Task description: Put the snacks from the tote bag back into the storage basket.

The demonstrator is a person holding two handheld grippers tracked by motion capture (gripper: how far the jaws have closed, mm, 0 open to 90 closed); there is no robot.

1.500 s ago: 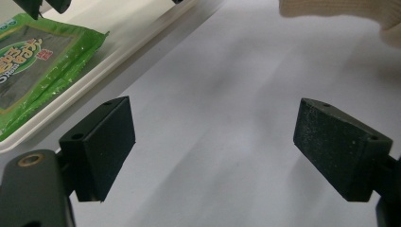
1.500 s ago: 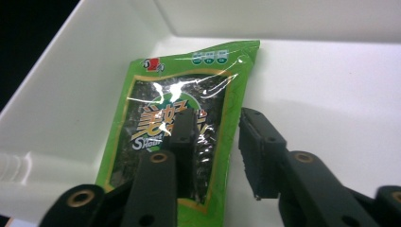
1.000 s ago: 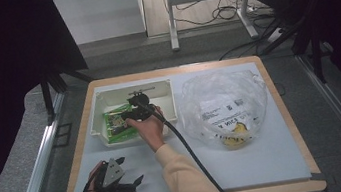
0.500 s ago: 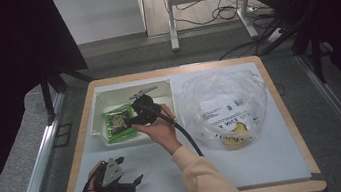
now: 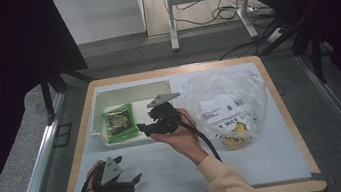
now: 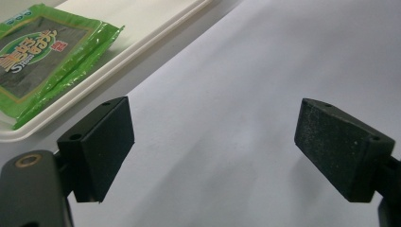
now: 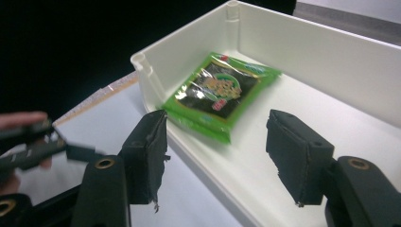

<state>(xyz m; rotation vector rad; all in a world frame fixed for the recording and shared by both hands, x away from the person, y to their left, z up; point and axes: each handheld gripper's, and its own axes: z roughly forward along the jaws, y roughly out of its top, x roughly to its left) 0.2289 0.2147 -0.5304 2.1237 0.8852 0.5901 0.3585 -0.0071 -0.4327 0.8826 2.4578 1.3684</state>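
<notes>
Overhead, clear bag (image 5: 230, 105) – elsewhere, green packet (image 7: 220, 92), tray (image 7: 302, 42)

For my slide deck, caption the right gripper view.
Open right tool facing a green snack packet in a white tray.

Both grippers are black — the left gripper (image 5: 119, 180) and right gripper (image 5: 155, 125) each topped by a grey three-cornered plate — with cream sleeves (image 5: 229, 183) and a black cable (image 5: 204, 141).
</notes>
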